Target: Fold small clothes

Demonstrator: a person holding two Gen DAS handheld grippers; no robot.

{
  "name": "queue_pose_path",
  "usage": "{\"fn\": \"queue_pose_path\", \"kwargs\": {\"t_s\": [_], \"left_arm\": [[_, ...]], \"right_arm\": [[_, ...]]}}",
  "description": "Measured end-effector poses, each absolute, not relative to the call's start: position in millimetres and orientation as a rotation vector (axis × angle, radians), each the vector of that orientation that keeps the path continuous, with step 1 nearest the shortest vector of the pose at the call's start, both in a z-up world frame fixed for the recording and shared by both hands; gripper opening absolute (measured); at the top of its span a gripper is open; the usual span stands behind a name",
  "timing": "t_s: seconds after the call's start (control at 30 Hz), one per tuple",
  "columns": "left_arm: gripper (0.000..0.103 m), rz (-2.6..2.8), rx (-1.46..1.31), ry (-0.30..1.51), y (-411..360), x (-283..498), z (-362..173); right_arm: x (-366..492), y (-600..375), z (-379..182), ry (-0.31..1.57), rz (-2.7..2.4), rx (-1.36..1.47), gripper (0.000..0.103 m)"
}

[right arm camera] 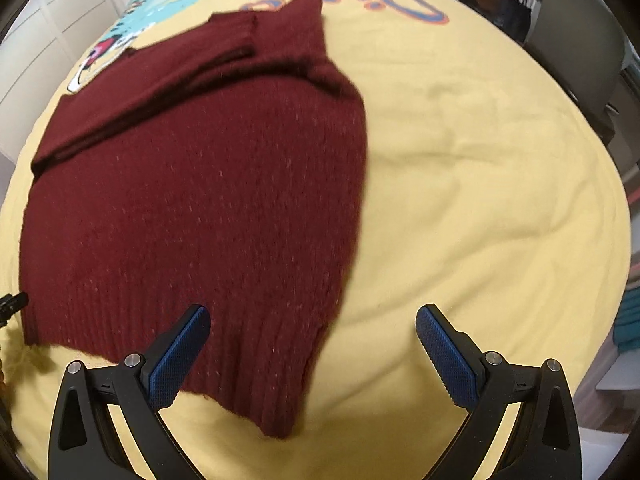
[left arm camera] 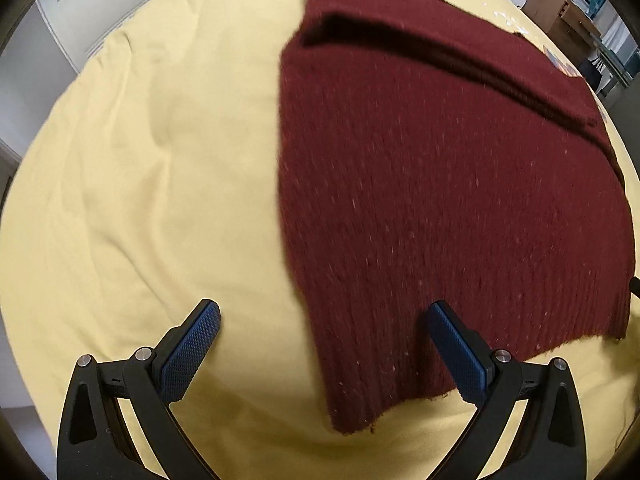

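Across the right half of the left wrist view the maroon sweater (left arm camera: 440, 200) lay sleeves-in but unhalved, left gripper (left arm camera: 324, 346) wide and empty; in the right view it filled the left, right gripper (right arm camera: 312, 354) likewise agape.

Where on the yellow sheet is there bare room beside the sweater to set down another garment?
Bare yellow sheet lies open left of the maroon sweater, and again on its right side. The far end is crowded by the sweater's folded sleeves over the cartoon print. Left gripper and right gripper hover open at the near hem.
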State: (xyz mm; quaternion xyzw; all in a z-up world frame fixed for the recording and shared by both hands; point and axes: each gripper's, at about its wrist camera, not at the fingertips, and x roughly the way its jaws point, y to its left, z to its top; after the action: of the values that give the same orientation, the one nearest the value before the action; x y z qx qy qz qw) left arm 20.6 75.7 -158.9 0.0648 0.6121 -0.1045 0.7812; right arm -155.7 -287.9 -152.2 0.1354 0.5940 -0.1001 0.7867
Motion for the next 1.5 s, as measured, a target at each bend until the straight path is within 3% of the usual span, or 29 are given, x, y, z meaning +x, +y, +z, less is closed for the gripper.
{"fn": "queue_pose_path", "kwargs": {"t_s": [0.37, 0.5, 0.7, 0.77, 0.9, 0.97, 1.0, 1.13, 1.5], "left_arm": [[0.101, -0.242, 0.124, 1.334, 71.8, 17.4, -173.3], [0.09, -0.282, 0.109, 1.35, 68.0, 14.0, -178.8], [0.07, -0.313, 0.109, 1.355, 65.1, 11.4, -178.3], [0.062, -0.326, 0.113, 1.355, 62.7, 11.5, -177.0], [0.034, -0.355, 0.117, 1.352, 54.3, 9.9, -173.7], [0.024, -0.371, 0.116, 1.35, 52.0, 9.4, -171.4], [0.015, -0.382, 0.108, 1.35, 50.3, 9.9, -169.9], [0.009, -0.404, 0.088, 1.345, 47.6, 9.6, -160.8], [0.009, -0.492, 0.008, 1.215, 58.5, 37.6, -84.6]], "right_arm": [[-158.1, -271.5, -180.8, 1.374, -0.196, 0.309, 0.103], [-158.9, -267.5, -180.9, 1.389, -0.187, 0.312, 0.102], [-160.9, -263.6, -180.9, 1.404, -0.163, 0.329, 0.079], [-161.0, -262.2, -180.0, 1.408, -0.141, 0.345, 0.064], [-161.0, -259.1, -176.2, 1.412, -0.134, 0.323, 0.042], [-163.8, -256.9, -173.2, 1.409, -0.114, 0.336, 0.022], [-162.1, -255.8, -171.6, 1.41, -0.101, 0.347, 0.018], [-164.2, -255.8, -162.6, 1.406, -0.055, 0.365, 0.013], [-146.7, -288.2, -93.6, 1.206, 0.001, 0.463, 0.011]]}}
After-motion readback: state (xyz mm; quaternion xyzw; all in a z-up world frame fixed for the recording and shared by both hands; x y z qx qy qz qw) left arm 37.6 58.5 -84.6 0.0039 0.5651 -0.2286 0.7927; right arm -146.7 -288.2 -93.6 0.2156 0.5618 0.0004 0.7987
